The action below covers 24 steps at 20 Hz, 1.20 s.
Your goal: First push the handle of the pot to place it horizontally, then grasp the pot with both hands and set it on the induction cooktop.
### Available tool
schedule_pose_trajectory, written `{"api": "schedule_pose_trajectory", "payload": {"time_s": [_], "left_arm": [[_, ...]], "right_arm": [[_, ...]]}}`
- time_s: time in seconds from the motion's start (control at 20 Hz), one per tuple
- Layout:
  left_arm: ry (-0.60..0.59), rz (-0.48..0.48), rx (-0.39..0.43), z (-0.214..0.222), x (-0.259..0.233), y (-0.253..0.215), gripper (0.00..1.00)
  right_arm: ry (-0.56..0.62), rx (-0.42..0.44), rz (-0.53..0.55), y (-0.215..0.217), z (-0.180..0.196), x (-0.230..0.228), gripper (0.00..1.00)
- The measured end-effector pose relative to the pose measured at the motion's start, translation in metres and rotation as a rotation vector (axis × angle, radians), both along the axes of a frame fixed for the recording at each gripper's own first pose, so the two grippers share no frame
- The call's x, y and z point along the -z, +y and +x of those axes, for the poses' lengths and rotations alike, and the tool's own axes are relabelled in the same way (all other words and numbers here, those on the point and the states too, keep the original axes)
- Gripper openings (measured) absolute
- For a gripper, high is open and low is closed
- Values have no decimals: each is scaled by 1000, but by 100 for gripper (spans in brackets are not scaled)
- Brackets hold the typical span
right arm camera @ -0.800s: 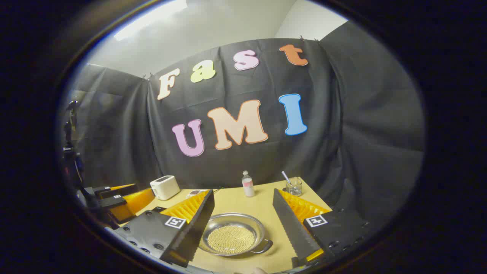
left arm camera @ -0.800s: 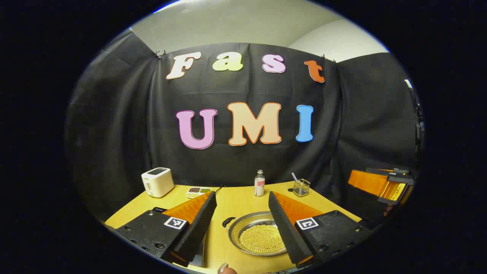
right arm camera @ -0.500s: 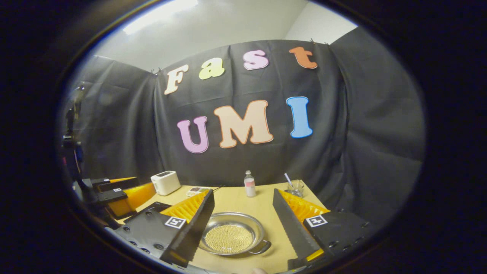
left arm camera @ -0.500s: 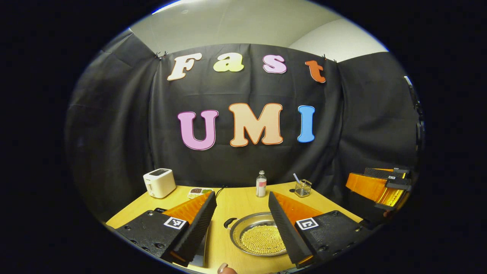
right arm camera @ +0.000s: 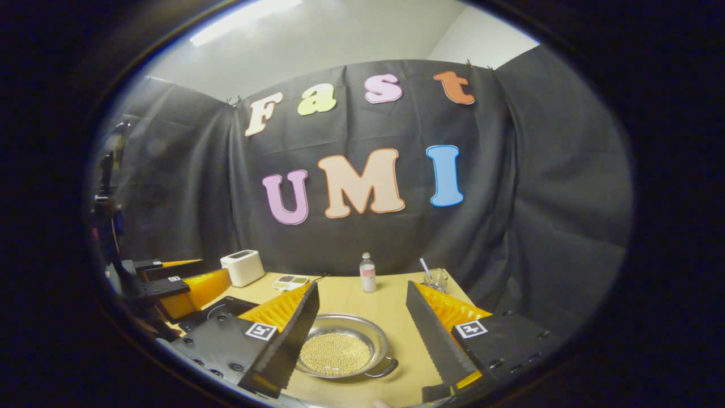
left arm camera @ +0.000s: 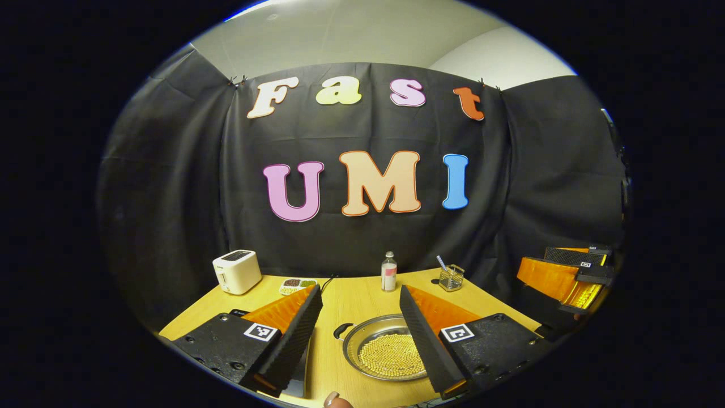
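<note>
A shallow steel pot (left arm camera: 362,337) holding small yellow beans sits on the wooden table (left arm camera: 351,300), low and between my left gripper's (left arm camera: 361,293) open fingers, apart from them. A dark loop handle (left arm camera: 338,331) sticks out on its left. In the right gripper view the pot (right arm camera: 371,335) has a loop handle (right arm camera: 383,368) at its near right, and my right gripper (right arm camera: 362,289) hangs open above it. The black induction cooktop (right arm camera: 224,309) lies left of the pot, partly hidden by a finger. The other hand's gripper appears at each view's edge: the right gripper (left arm camera: 566,272) and the left gripper (right arm camera: 175,283).
At the back of the table stand a white toaster (left arm camera: 236,272), a small dish of beans (left arm camera: 295,285), a bottle (left arm camera: 388,272) and a glass (left arm camera: 451,277) with a straw. A person's fingertip (left arm camera: 334,401) shows at the bottom edge.
Both grippers drifted only slightly and stayed open. In the right gripper view the pot slid a little left and more of the cooktop shows. The pot has not moved on the table.
</note>
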<state>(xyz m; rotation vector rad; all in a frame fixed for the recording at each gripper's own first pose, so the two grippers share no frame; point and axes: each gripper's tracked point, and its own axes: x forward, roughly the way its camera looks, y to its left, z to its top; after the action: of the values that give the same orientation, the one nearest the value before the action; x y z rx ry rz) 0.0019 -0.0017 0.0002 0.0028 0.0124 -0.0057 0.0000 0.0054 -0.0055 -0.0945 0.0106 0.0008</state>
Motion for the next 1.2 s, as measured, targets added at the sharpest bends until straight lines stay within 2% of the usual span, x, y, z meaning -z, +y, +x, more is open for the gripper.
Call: {"api": "schedule_pose_trajectory", "payload": {"time_s": [0.05,0.1,0.25,0.3,0.35,0.45,0.5,0.6,0.65,0.7,0.8,0.85,1.0,1.1,1.15,1.2], "left_arm": [[0,1,-2,0,1,0,90],[1,4,-6,0,0,1,85],[0,10,-13,-1,1,3,85],[0,12,-16,-1,0,4,90],[-3,12,-17,-1,-1,4,85],[-7,9,-13,-2,-1,1,85],[-10,11,-13,-3,-2,1,89],[-11,17,-14,-4,-2,1,90],[-9,18,-15,-4,-2,2,85],[-7,18,-16,-5,-1,1,90],[-6,13,-16,-6,-1,1,89],[-6,13,-15,-7,-2,1,90],[-9,17,-19,-8,-2,2,89],[-9,13,-21,-9,-3,2,90],[-7,7,-19,-9,-3,2,85],[-5,3,-19,-10,-2,1,89]], "right_arm": [[2,1,-1,-1,0,1,94],[2,-1,-5,0,1,1,93],[-8,-13,-32,3,0,1,93],[-7,-16,-38,4,0,1,93],[-5,-19,-41,4,-1,2,93],[11,-23,-35,4,-1,7,93],[21,-27,-33,5,-1,9,93],[26,-22,-35,2,-3,10,93],[26,-18,-35,1,-2,10,93],[30,-19,-33,0,-2,11,87],[41,-17,-31,0,-3,14,79],[46,-16,-32,-1,-4,15,79],[53,-13,-27,-2,-5,15,52],[60,-9,-30,-3,-7,17,52],[65,-13,-33,-1,-6,16,52],[66,-2,-39,-5,-4,20,52]]}}
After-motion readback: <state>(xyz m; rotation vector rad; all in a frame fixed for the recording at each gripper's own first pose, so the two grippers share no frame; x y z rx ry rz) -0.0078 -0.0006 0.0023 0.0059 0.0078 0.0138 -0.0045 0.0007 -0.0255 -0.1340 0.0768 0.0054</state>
